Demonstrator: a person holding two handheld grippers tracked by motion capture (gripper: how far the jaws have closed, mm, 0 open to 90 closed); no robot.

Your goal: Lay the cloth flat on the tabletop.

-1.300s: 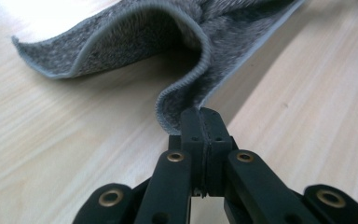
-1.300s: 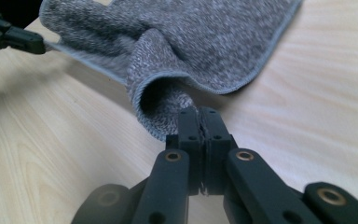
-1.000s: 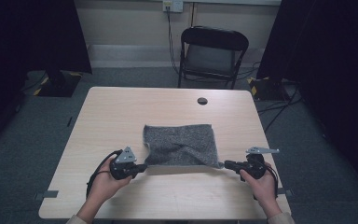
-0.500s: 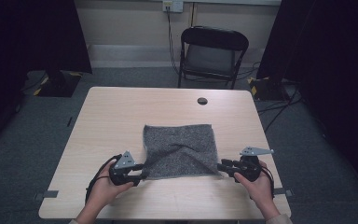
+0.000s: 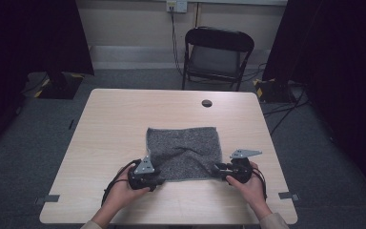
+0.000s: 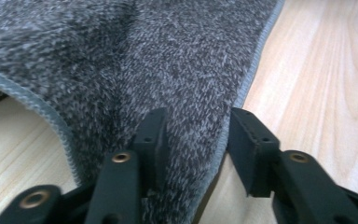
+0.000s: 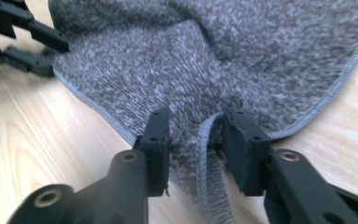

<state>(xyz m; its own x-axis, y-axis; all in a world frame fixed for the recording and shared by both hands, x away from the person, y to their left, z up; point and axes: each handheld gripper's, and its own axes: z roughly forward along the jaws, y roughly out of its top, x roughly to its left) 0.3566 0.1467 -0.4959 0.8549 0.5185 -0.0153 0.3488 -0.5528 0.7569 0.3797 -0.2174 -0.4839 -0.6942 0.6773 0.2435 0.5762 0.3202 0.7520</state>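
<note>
Worktop [image 5: 124,124] of pale wood, chair [image 5: 217,55] at upper centre. Cloth [image 5: 183,150] lies lower centre; left gripper [image 5: 159,180] and right gripper [image 5: 215,171], jaws just opened, straddle its near corners unclamped.

Cloth [image 5: 183,152]: grey knitted fabric, fuzzy, matt, stitched hem. Table [image 5: 124,119]: pale smooth wood-grain.
</note>
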